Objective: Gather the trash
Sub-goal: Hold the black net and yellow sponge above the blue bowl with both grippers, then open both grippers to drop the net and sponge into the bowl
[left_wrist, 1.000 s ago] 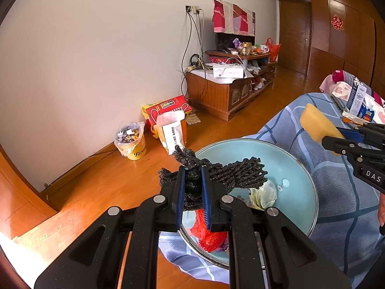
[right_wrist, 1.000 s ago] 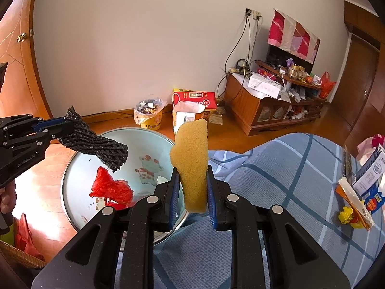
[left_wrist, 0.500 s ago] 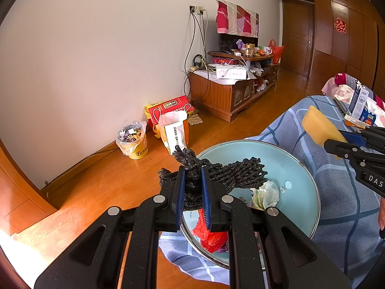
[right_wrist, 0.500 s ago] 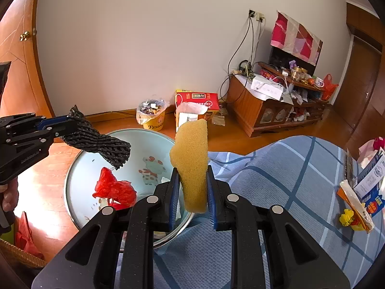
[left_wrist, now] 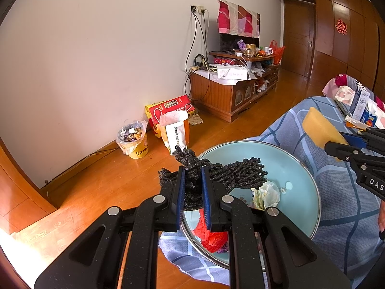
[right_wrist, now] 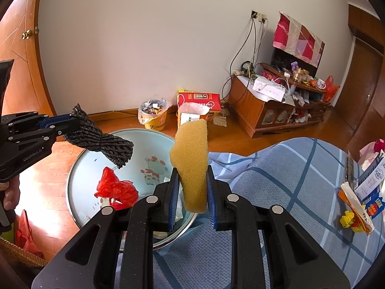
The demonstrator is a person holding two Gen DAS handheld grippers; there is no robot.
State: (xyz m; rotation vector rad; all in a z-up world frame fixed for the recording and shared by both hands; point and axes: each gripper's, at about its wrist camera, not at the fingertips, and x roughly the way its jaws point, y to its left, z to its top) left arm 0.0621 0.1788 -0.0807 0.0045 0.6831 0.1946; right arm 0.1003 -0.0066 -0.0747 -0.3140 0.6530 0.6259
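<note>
My left gripper (left_wrist: 193, 175) is shut on a black foam net (left_wrist: 238, 174) and holds it above a pale blue metal basin (left_wrist: 298, 168). The same net (right_wrist: 108, 142) and left gripper (right_wrist: 72, 122) show at the left of the right wrist view. My right gripper (right_wrist: 191, 175) is shut on a yellow sponge (right_wrist: 192, 159), upright, at the basin's (right_wrist: 154, 144) near right edge. The sponge (left_wrist: 320, 130) shows at the right of the left wrist view. In the basin lie a red plastic bag (right_wrist: 115, 189) and crumpled pale wrapping (left_wrist: 267, 193).
The basin sits at the edge of a blue checked cloth (right_wrist: 276, 180). On the cloth's far right lie a yellow wrapper (right_wrist: 347, 219) and cartons (right_wrist: 371, 183). On the wooden floor stand a lined yellow bin (right_wrist: 154, 118), a red box (right_wrist: 199, 100) and a cabinet (right_wrist: 259, 110).
Both grippers keep their hold. The views have shifted slightly; the net and the sponge stay over and beside the basin.
</note>
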